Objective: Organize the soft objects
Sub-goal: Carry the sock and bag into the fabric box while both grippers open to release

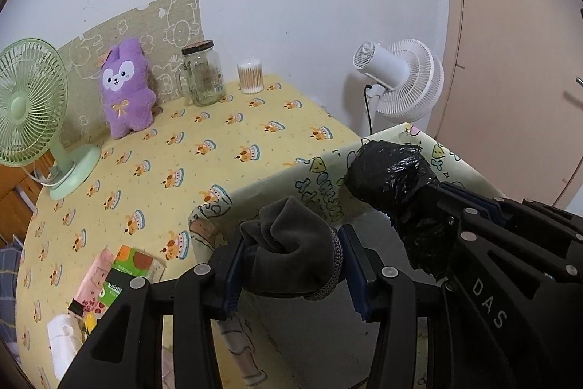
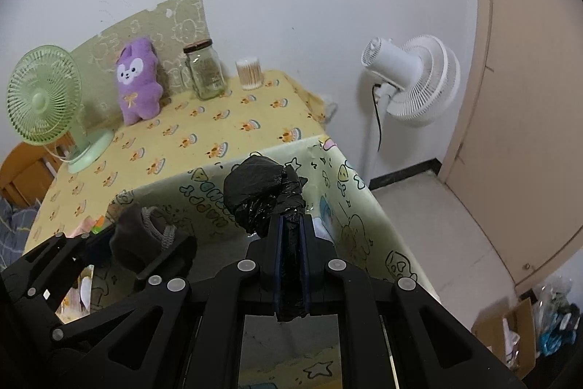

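Grey soft knitted-cuff sock bundle [image 1: 291, 254] clamped in left gripper [image 1: 291, 265], above near rim of cartoon-print open box [image 1: 430, 137]. Black crumpled plastic bag wad [image 2: 260, 195] pinched in fully closed right gripper [image 2: 290, 243], over box. Lower both inside walls before releasing. Yellow-clothed counter [image 1: 204, 148] free centrally; green fan [image 1: 32, 104], purple plush [image 1: 125, 90], glass jar [image 1: 202, 75] line far edge.

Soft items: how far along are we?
Done: nothing visibly put away yet. In hand: left gripper grips a grey sock; right gripper is shut on a black plastic bag, both above the box. Left: dropping both, perhaps the purple plush toy.
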